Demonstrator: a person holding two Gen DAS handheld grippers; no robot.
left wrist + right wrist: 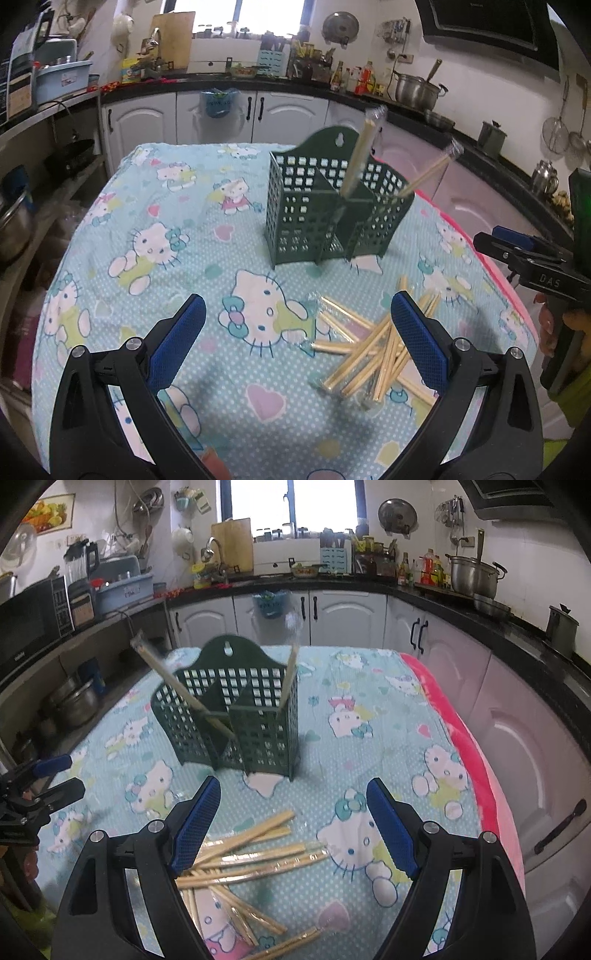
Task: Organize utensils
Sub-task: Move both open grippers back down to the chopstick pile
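Nearest to the left wrist camera is the left gripper (297,328), with its two blue pads spread wide and nothing between them. It hangs above the tablecloth (147,206) with the cartoon cat print. Partly under the right pad lies a pile of wrapped chopsticks (369,354). The sticks cross each other; most have their long axis from lower left to upper right, and a few lie almost across. Farther away stands the green holder (303,218), a perforated basket with inner dividers, upright on the cloth. Two wrapped pairs stand inside it: one chopstick pair (360,155) is nearly upright and leans a little right, the second pair (430,173) tilts strongly to the right, with its top end beyond the rim. At the right edge the right gripper (517,251) shows from the side; from this view I cannot tell how its jaws stand.

From the right wrist camera, the right gripper (293,801) is also released and wide, holding nothing. Below it the pile of chopsticks (251,853) lies flat, mostly pointing from lower left to upper right, some more loose sticks closer to the camera. The holder (258,709) stands behind, well apart from the pile. At the left edge the left gripper (48,782) is seen.
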